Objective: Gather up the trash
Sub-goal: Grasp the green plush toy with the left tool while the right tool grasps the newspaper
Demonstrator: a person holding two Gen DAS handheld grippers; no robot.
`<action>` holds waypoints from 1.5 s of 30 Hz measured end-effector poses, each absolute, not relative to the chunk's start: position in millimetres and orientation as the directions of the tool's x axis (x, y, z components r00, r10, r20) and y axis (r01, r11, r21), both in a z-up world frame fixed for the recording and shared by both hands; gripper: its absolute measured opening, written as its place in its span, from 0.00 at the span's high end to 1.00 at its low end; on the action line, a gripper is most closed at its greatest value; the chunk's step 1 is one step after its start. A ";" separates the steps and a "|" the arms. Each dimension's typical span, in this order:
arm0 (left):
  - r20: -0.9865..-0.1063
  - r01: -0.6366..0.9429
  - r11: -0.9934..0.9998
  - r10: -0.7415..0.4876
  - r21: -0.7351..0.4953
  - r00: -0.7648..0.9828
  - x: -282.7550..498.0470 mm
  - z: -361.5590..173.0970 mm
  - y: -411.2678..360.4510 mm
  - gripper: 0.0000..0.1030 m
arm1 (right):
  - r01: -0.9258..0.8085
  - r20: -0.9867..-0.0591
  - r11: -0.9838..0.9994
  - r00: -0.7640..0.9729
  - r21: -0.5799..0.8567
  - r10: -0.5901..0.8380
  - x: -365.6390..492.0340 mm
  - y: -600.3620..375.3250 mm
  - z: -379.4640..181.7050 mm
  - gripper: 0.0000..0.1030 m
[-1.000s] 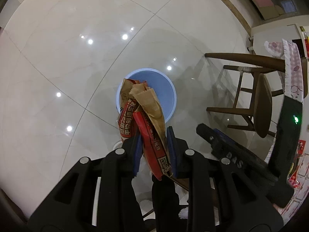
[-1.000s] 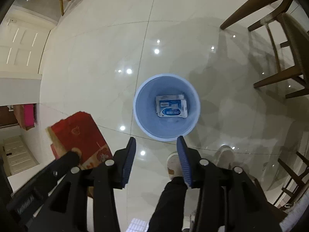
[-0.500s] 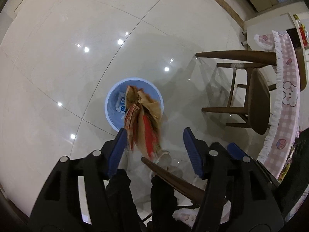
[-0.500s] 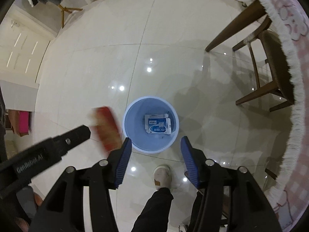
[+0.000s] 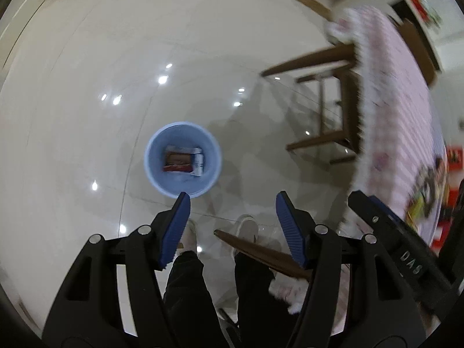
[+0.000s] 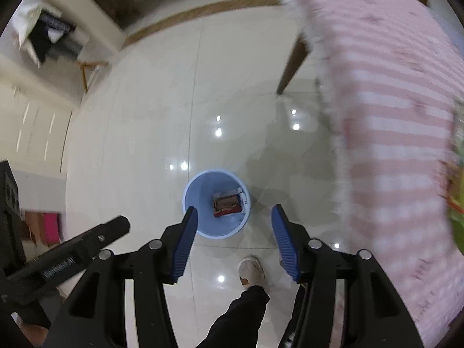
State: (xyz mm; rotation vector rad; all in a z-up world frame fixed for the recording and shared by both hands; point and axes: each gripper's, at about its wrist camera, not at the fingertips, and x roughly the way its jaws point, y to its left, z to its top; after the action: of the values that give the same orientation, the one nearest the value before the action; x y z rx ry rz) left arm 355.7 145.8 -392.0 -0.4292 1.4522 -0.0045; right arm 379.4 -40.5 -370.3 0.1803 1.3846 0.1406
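A light blue bin [image 5: 156, 174] stands on the white tiled floor, also in the right wrist view [image 6: 192, 203]. Inside it lie a red and brown paper bag [image 5: 177, 161] [image 6: 226, 205] and a white and blue packet [image 5: 198, 161] [image 6: 243, 197]. My left gripper [image 5: 232, 200] is open and empty, high above the floor, just right of the bin. My right gripper [image 6: 234, 213] is open and empty, high above the bin's near rim. Each gripper shows at the edge of the other's view.
A table with a pink checked cloth [image 5: 388, 110] [image 6: 391, 116] stands on the right, with items blurred at its far end. A wooden chair [image 5: 333, 121] sits by it. The person's legs and white shoes [image 6: 251, 269] are below the grippers.
My left gripper opened and let go of the paper bag, which fell into the bin. Both grippers have risen, and the table has come into view on the right.
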 end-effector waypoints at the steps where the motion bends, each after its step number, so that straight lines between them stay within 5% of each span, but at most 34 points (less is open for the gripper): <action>1: -0.954 -0.216 0.932 -0.265 -0.290 0.138 357.1 -383.6 131.1 0.41 | 0.020 -0.959 0.977 0.195 0.212 0.204 376.6 -51.1 -362.3 0.49; 14: -0.916 0.168 0.919 -0.378 -0.356 0.131 374.6 -318.3 -111.3 0.38 | 0.155 -0.901 0.978 0.429 0.142 0.063 349.6 -267.0 -261.6 0.42; 26: -0.967 -0.024 0.970 -0.241 -0.244 0.076 380.2 -363.5 -207.4 0.36 | -0.030 -0.933 0.988 0.328 0.149 0.151 385.4 -373.3 -293.7 0.33; 32: -0.979 -0.078 0.976 -0.197 -0.201 0.054 385.4 -380.6 -213.5 0.37 | -0.091 -0.948 0.989 0.286 0.120 0.141 391.1 -379.7 -308.7 0.13; 34: -0.981 -0.076 0.979 -0.186 -0.189 0.051 387.4 -380.2 -218.0 0.47 | -0.113 -0.952 0.989 0.279 0.101 0.129 391.9 -379.7 -315.8 0.09; 35: -0.977 -0.073 0.975 -0.207 -0.210 0.048 388.3 -380.3 -219.6 0.67 | -0.127 -0.954 0.987 0.270 0.097 0.128 394.1 -378.2 -318.5 0.08; 38: -0.976 -0.081 0.973 -0.212 -0.216 0.051 388.9 -380.7 -225.1 0.77 | -0.161 -0.959 0.983 0.251 0.092 0.130 399.7 -375.4 -328.6 0.06; 45: -0.968 -0.122 0.962 -0.233 -0.243 0.090 384.8 -364.4 -213.1 0.80 | -0.171 -0.964 0.978 0.216 0.118 0.154 414.6 -370.7 -348.2 0.04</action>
State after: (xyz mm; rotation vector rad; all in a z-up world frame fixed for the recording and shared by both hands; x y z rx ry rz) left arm 384.8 -213.1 -364.4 -0.2902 1.4847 -0.0846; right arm 414.6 -370.7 -348.2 -0.0148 1.3340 0.2248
